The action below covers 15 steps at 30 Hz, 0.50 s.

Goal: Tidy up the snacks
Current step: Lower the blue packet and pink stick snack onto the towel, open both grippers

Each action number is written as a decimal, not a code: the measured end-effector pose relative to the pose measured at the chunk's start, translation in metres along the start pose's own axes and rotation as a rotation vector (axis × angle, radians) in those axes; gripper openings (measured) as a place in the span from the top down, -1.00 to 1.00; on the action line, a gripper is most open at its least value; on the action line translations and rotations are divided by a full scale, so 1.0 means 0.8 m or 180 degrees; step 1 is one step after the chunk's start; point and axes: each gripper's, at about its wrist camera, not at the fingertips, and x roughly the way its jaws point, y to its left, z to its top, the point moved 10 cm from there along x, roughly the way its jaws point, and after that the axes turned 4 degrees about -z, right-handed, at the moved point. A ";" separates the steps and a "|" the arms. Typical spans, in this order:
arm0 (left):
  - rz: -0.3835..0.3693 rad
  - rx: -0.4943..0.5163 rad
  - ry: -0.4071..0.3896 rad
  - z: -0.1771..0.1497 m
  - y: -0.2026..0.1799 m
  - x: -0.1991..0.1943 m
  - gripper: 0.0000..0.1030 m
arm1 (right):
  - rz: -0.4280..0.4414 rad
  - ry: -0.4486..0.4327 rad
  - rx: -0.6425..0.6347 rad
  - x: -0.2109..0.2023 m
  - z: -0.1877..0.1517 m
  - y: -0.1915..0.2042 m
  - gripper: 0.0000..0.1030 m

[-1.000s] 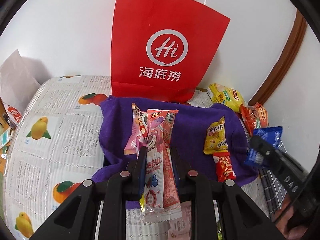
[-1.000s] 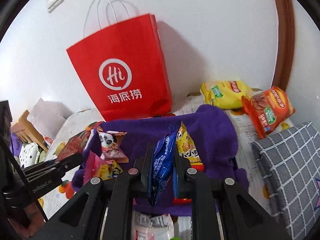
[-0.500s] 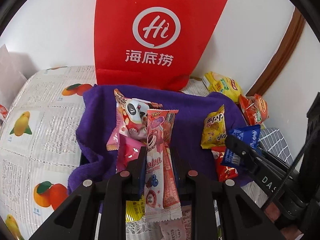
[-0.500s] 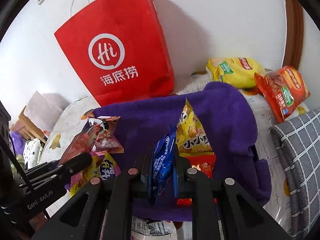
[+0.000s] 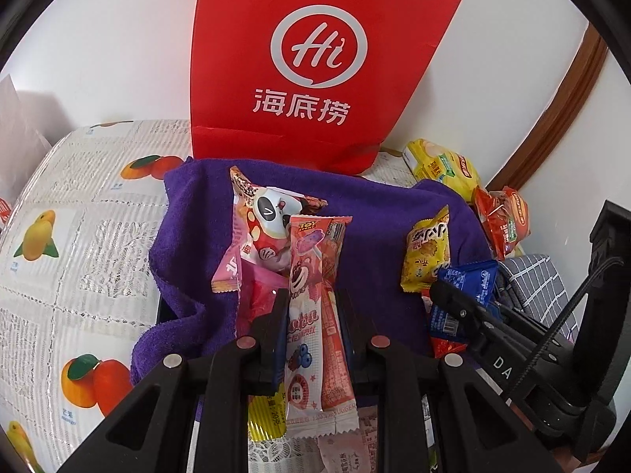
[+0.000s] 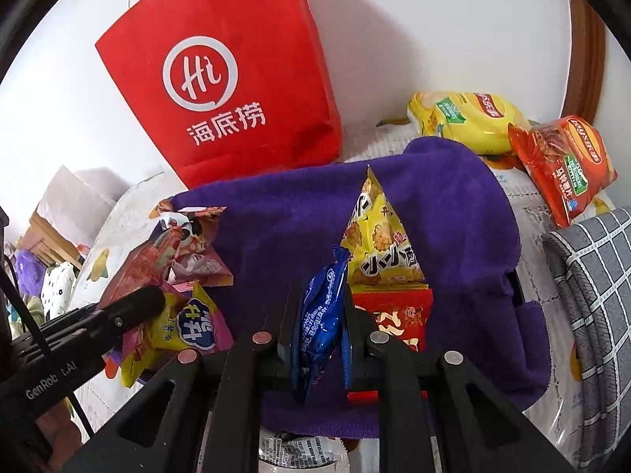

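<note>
My left gripper [image 5: 311, 295] is shut on a long pink bear-print snack stick [image 5: 309, 287], held low over the left side of a purple towel [image 5: 378, 213]. Beneath it lie a panda packet [image 5: 268, 216] and a pink packet [image 5: 260, 295]. My right gripper [image 6: 317, 299] is shut on a blue packet [image 6: 321, 311] above the towel's [image 6: 284, 216] right side, next to a yellow snack bag [image 6: 382, 244] and a red packet [image 6: 398, 311]. In the left wrist view the right gripper [image 5: 441, 291] shows with the blue packet [image 5: 461, 287].
A red paper bag [image 5: 315, 67] stands against the wall behind the towel. A yellow chip bag [image 6: 465, 122] and an orange chip bag [image 6: 564, 165] lie at the back right. Grey checked fabric [image 6: 591, 276] is on the right; the fruit-print tablecloth [image 5: 71, 205] spreads left.
Both grippers have sunk and come closer over the towel, each keeping its packet. The panda packet has come into fuller view under the left gripper.
</note>
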 end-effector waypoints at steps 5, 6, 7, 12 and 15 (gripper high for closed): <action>-0.0010 -0.0017 0.0017 0.000 0.003 0.002 0.59 | -0.0015 0.0069 0.0050 0.009 -0.002 -0.005 0.66; -0.0011 -0.0017 0.0015 0.000 0.003 0.002 0.59 | -0.0019 0.0073 0.0051 0.009 -0.002 -0.006 0.65; -0.0012 -0.0019 0.0015 0.000 0.003 0.001 0.59 | -0.0034 0.0075 0.0045 0.010 -0.002 -0.007 0.65; -0.0006 -0.0031 0.0022 0.000 0.004 0.003 0.58 | -0.0066 0.0066 0.0019 0.010 -0.002 -0.007 0.65; -0.0019 -0.0039 0.0023 0.000 0.004 0.004 0.58 | -0.0110 0.0046 0.0013 0.008 -0.001 -0.010 0.58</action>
